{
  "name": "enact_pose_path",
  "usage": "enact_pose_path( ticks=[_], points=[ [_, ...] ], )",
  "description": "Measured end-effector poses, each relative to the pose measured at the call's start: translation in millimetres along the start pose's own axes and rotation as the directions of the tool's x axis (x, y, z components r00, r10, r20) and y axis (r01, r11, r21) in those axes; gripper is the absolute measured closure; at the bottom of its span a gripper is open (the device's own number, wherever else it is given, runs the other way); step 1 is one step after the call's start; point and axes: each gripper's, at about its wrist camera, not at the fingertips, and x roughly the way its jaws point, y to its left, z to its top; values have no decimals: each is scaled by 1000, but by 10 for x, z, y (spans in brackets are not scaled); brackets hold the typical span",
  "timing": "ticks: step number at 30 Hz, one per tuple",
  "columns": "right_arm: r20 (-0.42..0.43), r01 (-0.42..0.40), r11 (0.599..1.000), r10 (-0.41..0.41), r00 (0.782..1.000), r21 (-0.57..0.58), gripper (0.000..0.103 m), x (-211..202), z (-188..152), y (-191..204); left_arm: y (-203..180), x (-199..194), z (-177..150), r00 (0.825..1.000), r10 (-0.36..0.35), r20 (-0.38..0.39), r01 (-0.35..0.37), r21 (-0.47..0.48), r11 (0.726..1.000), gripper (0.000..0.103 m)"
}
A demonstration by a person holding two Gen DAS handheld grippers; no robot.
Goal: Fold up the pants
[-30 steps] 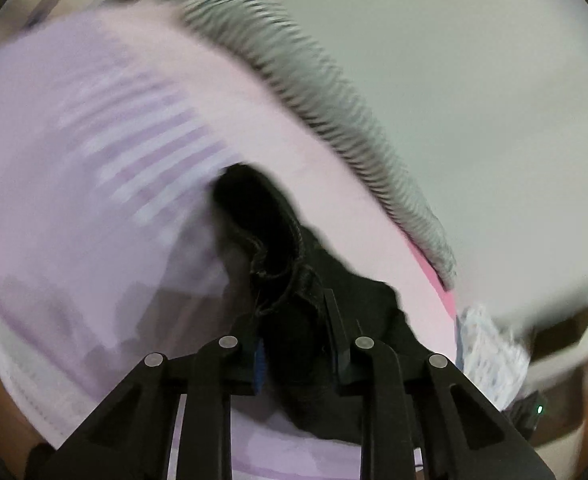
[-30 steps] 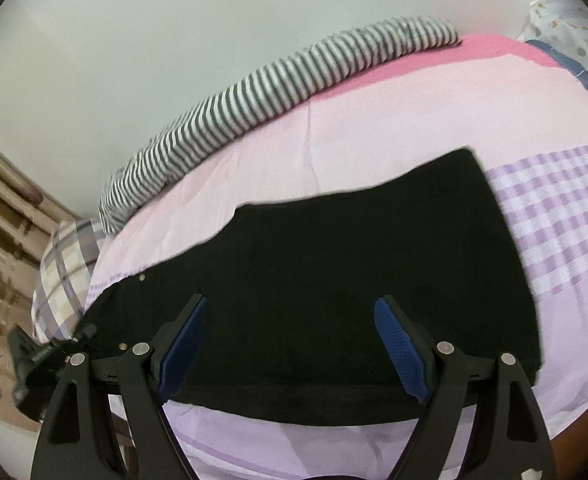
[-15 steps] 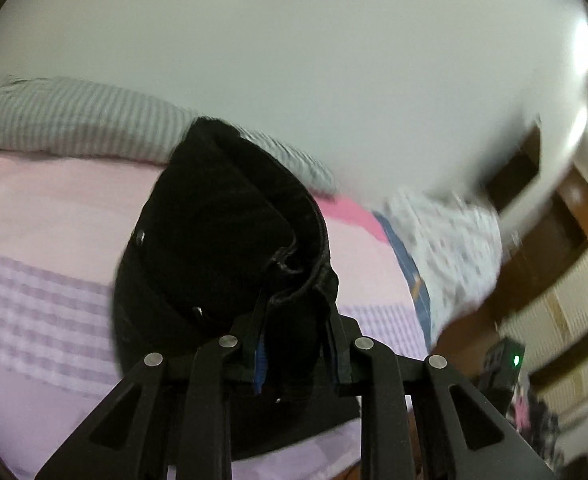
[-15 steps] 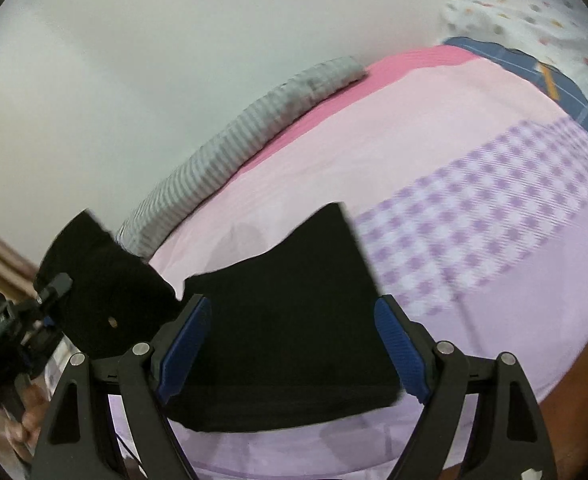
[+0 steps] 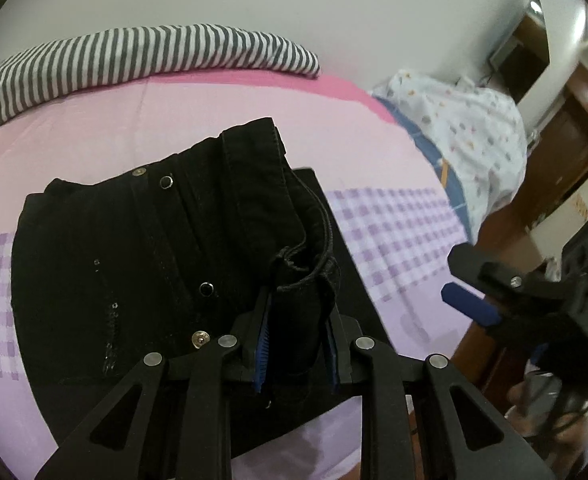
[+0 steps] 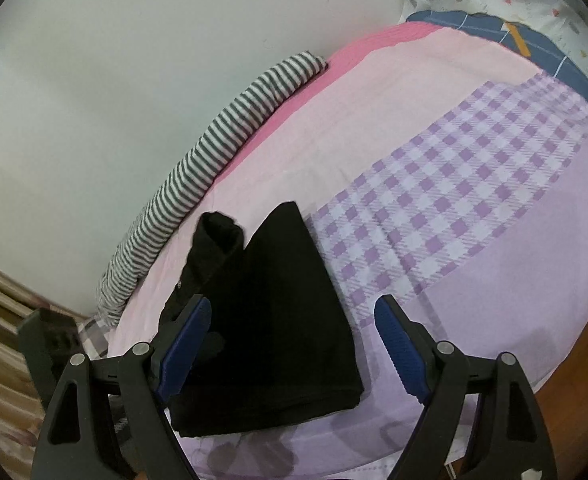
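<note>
Now my left claw [image 5: 296, 344] pinches the waistband of the black pants [image 5: 141, 256], folded on the near edge of the bed [image 6: 434, 184]; right claw [image 6: 289, 344] spread, hovering over them; striped cloth [image 6: 213, 148] along the far wall.

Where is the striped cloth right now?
The striped cloth lies rolled along the far edge of the bed against the wall, beyond the black pants; in the right wrist view it runs diagonally up the left.
</note>
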Motion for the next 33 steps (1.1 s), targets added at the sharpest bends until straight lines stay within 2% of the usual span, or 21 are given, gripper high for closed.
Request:
enact_pose_path(
  ticks=[4,8,12,14,20,23,27,33],
  points=[
    [-65,-70,997,71,995,13,21,114,-42,-9,-53,16,-16,1000,-9,-24,9,12,1000,71],
    [-151,-172,981,184,971,92,21,308,-100,-58,-55,-151,-135,998,-56,-37,58,34,998,68],
    [-189,-185,976,204,961,113,21,416,-157,-62,-20,-384,-264,997,-71,-22,72,45,996,67],
    [-211,-196,973,219,953,125,21,467,-186,-61,85,-512,-335,999,-47,5,46,37,998,66],
    [-232,-200,967,233,945,155,21,572,-233,-68,650,-732,-425,999,1,37,4,-144,990,66],
    [-239,-206,964,243,940,169,21,582,-227,-80,866,-679,-483,999,33,-1,-33,-194,980,66],
    [-276,-188,972,222,935,144,22,744,-121,-86,1071,-603,-579,999,7,-50,-20,-255,967,66],
    [-341,-228,963,265,902,146,22,1082,21,-50,1093,-575,-644,997,10,-79,-28,-230,973,66]
  ],
)
